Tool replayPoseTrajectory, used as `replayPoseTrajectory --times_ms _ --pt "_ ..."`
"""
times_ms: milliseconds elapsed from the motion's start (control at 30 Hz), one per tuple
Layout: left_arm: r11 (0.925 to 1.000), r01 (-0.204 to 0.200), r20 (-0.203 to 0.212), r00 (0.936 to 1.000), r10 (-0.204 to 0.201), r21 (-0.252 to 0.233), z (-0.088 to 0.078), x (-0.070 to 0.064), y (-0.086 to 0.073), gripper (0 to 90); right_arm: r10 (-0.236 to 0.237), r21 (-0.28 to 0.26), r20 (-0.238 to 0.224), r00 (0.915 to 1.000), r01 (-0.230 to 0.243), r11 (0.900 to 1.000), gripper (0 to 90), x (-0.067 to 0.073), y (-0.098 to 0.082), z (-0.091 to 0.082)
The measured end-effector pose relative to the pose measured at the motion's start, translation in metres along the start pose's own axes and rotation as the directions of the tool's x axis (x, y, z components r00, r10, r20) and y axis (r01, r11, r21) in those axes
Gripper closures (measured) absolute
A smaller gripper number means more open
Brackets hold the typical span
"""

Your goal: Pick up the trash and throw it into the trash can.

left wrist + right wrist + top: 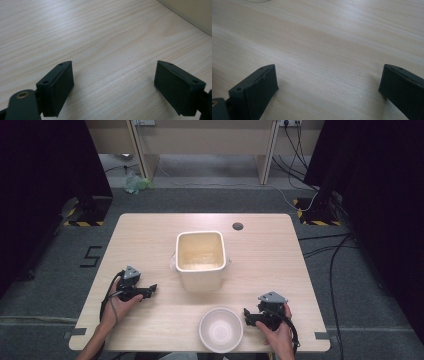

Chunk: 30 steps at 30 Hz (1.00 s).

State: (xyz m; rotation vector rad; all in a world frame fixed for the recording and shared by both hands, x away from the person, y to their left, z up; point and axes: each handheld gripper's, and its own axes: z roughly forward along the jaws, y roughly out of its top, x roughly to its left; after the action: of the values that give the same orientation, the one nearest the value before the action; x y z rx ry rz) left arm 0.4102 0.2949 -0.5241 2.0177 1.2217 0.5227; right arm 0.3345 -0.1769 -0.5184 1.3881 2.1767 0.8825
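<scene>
Left gripper (150,290): black two-jaw tool with a grey three-cornered plate on top and a black cable looping off its rear.
Right gripper (248,316): same black body, grey plate and trailing black cable.
Jaw pads (61,86): matte black rectangular blocks with small round screw holes along the top edge; a brass-coloured ring beside the left one.
Forearms: bare, no sleeves.
</scene>
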Motion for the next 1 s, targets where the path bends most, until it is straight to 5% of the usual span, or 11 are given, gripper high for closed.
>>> replayPoseTrajectory --times_ms 133,200,267,667,1000 --pt "1.0000 0.000 0.000 1.0000 0.000 0.001 0.000 0.000 0.000 14.9 0.002 -0.006 0.003 1.0000 -0.002 1.000 3.9 0.000 0.000 0.000" --pt "1.0000 0.000 0.001 1.0000 0.000 0.002 0.000 0.000 0.000 14.9 0.005 -0.021 0.000 1.0000 -0.005 1.000 20.6 -0.002 0.000 -0.004" --pt "1.0000 0.000 0.000 1.0000 0.000 0.000 0.000 0.000 0.000 14.9 0.010 -0.032 -0.017 0.9998 -0.011 0.999 15.3 -0.002 0.002 -0.007" --pt "1.0000 -0.001 0.001 1.0000 0.001 0.002 0.000 0.000 0.000 15.0 -0.044 -0.146 -0.020 0.9988 0.041 0.989 16.6 0.009 0.016 -0.039" --pt "1.0000 -0.004 0.001 1.0000 0.004 0.004 0.000 0.000 0.000 15.0 -0.093 -0.144 -0.060 0.9938 0.084 0.986 20.0 0.027 0.020 -0.047"
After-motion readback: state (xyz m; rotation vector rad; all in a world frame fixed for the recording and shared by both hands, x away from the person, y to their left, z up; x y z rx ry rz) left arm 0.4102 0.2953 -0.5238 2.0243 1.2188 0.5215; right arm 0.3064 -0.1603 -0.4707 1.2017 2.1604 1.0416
